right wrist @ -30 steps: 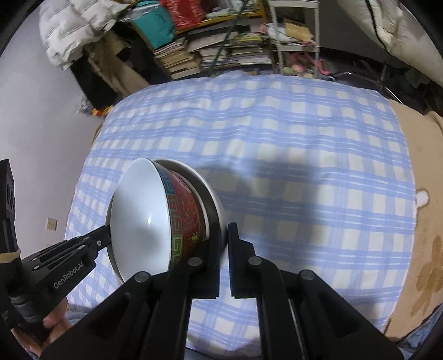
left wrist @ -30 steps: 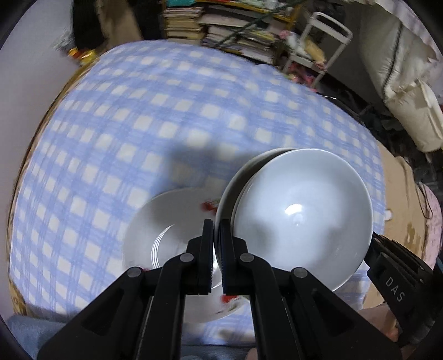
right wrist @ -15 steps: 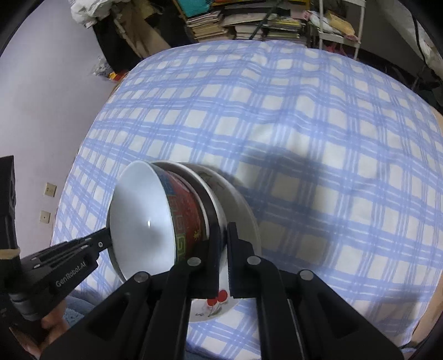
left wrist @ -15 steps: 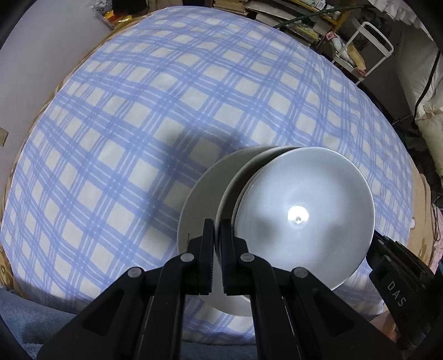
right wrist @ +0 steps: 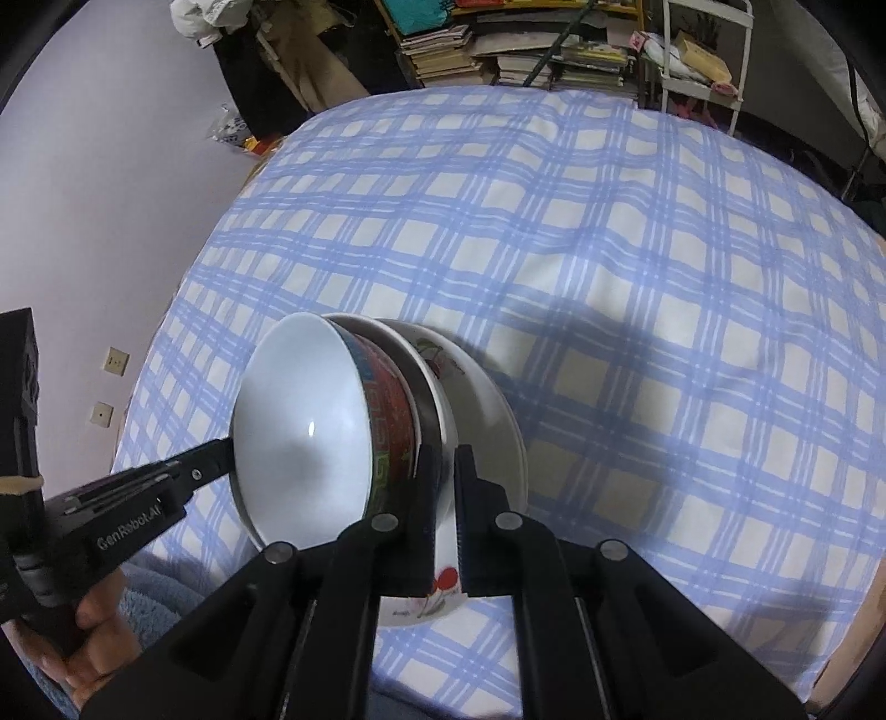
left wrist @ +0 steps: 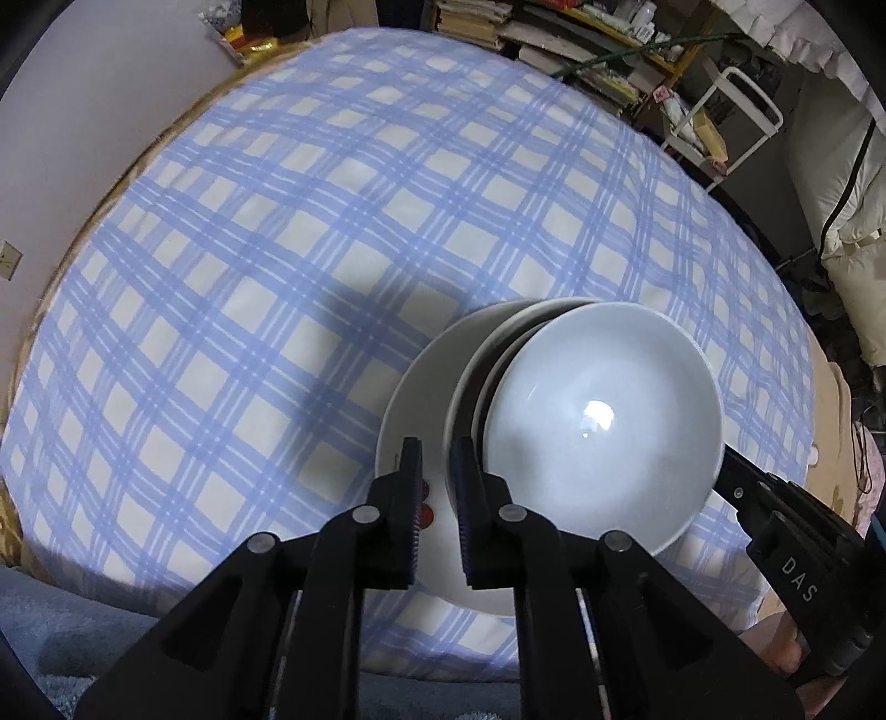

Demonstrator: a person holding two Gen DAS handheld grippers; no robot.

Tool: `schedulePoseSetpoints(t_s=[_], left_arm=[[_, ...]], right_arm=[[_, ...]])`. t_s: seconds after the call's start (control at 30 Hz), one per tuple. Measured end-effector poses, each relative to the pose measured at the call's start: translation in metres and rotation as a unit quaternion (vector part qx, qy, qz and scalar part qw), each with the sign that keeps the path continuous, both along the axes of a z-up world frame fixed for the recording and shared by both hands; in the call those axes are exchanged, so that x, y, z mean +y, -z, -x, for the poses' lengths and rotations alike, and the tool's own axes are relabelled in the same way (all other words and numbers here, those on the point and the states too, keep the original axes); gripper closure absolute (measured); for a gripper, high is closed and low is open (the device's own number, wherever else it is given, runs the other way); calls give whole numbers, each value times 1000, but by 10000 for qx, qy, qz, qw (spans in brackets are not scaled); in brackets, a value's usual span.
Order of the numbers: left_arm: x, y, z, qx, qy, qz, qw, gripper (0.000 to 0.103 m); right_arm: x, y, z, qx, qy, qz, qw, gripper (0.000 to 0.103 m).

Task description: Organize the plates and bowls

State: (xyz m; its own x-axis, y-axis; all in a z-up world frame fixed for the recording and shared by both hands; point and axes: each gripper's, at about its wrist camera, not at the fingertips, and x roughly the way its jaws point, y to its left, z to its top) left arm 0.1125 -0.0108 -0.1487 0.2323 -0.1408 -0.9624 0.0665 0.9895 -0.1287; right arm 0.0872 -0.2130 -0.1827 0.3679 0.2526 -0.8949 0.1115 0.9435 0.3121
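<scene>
A white bowl with a red patterned outside sits nested in a dark-rimmed white bowl, tilted over a white cherry-print plate on the checked cloth. In the left wrist view my left gripper has its jaws a little apart at the rim of the dark-rimmed bowl; its jaw tip touches the bowl's edge in the right wrist view. My right gripper is closed on the opposite rim of the stack; its body shows at the right.
The blue and white checked cloth covers a round table. Book stacks and a white metal rack stand beyond the far edge. A lilac wall lies to the left. The table's near edge is just below the plate.
The bowl stack has come down over the cherry-print plate. My left gripper's jaws have parted from their shut grip on the rim. The right gripper still clamps the stack.
</scene>
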Motion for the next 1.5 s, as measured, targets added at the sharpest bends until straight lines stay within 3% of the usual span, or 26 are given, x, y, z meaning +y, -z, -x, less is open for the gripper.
schedulePoseSetpoints(t_s=[0.27,0.4,0.5,0.53,0.57,0.63,0.73,0.83,1.0,1.13,1.5], left_arm=[[4,-45,32,-674,51,-402,9969,87],[6,-79,55,-1321,63,-615,9893,65],[7,-98,71,-1790,46,-932,9794,61],[7,-104,77,-1935,36,-1000,9760,53],[8,-110,83,-2044,46,-990,9739,49],[11,-120,94,-2242,29,-899,9704,28],[14,-130,107,-2461,-2,-802,9659,16],[15,-137,121,-2740,-66,-894,9575,15],[10,-141,147,-3417,-16,-1271,9312,13],[12,-142,163,-3790,-79,-1319,9159,13],[10,-139,177,-3919,31,-1210,9120,13]], right_arm=[[6,-36,22,-471,-343,247,9980,83],[10,-65,42,-1003,-441,383,9932,56],[12,-85,57,-1432,-502,582,9867,37],[12,-91,62,-1557,-533,612,9845,30],[12,-98,68,-1721,-571,637,9814,27],[11,-110,79,-2039,-519,789,9744,12],[9,-126,100,-2613,-277,1037,9593,0],[6,-136,115,-2930,-152,1196,9485,0],[-4,-145,132,-3262,62,1137,9384,0],[-6,-146,144,-3449,85,1180,9312,0],[2,-137,160,-3602,71,1360,9229,0]])
